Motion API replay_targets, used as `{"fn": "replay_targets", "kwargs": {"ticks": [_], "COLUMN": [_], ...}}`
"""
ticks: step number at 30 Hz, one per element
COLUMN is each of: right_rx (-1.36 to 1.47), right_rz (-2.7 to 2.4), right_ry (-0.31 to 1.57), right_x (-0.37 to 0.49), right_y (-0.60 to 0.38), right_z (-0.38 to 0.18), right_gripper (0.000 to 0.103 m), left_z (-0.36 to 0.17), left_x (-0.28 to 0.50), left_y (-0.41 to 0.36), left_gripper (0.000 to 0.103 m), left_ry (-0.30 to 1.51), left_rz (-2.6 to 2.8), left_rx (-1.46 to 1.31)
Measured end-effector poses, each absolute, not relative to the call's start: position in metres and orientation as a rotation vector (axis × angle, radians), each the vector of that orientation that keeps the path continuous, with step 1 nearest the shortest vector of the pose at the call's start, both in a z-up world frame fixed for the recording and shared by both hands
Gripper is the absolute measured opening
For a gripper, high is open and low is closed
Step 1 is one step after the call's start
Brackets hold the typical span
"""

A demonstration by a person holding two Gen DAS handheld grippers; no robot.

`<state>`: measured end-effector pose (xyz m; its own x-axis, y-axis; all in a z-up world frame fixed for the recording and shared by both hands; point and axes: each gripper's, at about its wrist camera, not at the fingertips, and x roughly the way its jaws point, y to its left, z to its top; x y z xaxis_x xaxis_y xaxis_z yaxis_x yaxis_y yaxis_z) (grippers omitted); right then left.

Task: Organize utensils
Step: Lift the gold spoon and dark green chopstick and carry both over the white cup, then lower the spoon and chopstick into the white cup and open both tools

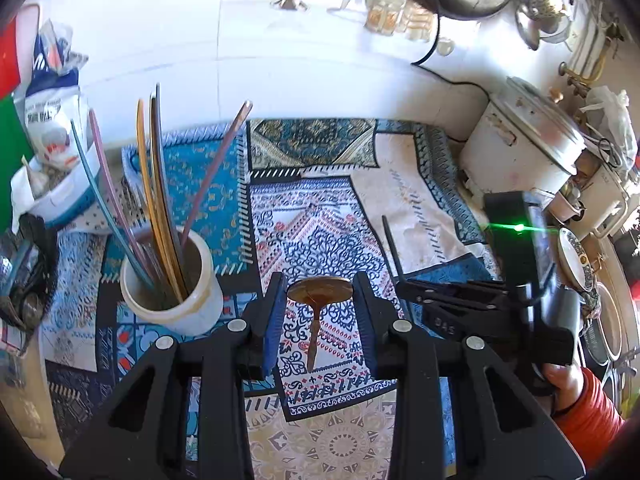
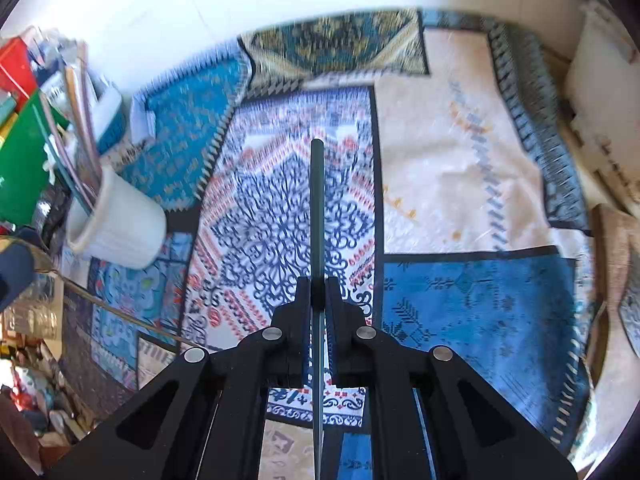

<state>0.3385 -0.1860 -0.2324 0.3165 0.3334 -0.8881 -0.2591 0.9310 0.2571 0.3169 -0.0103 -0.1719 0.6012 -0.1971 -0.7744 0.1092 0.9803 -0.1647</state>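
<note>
A white cup (image 1: pixel 176 300) stands on the patterned cloth at the left and holds several long thin utensils (image 1: pixel 156 184). A brown spoon (image 1: pixel 318 300) lies on the cloth between the fingers of my open left gripper (image 1: pixel 320 296), bowl away from me. My right gripper (image 2: pixel 319 292) is shut on a dark green chopstick (image 2: pixel 317 208) that points straight ahead. That gripper and the chopstick's tip (image 1: pixel 390 240) also show at the right of the left wrist view. The cup (image 2: pixel 120 224) shows at the left of the right wrist view.
A patchwork cloth (image 1: pixel 400 200) covers the table. A white rice cooker (image 1: pixel 524 140) stands at the back right, with plates (image 1: pixel 576 260) beside it. Bags and a tub (image 1: pixel 52 128) crowd the left edge. Jars (image 1: pixel 384 12) and a metal pot stand further back.
</note>
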Motion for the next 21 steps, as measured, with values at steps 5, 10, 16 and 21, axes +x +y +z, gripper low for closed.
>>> {"fn": "replay_targets", "kwargs": {"ticks": [5,10,16,21], "right_rx": [0.08,0.104,0.118,0.114], "right_rz": [0.355,0.355,0.389,0.437], "right_ry": [1.103,1.014,0.922,0.866], "right_x": [0.335,0.33,0.327,0.331], "right_y": [-0.185,-0.185,-0.171,-0.151], "right_z": [-0.199,-0.166,-0.134,-0.113], "right_gripper": [0.006,0.006,0.006,0.006], "left_z": [-0.155,-0.137,-0.112,-0.09], "left_x": [0.314,0.311,0.306,0.298], "left_y": [-0.014,-0.013,0.001,0.022], "left_gripper": [0.033,0.033,0.033,0.033], "left_ry": [0.873,0.831,0.766,0.705], "left_rz": [-0.207,-0.222,-0.211,-0.176], "left_rx": [-0.09,-0.088,-0.086,-0.08]}}
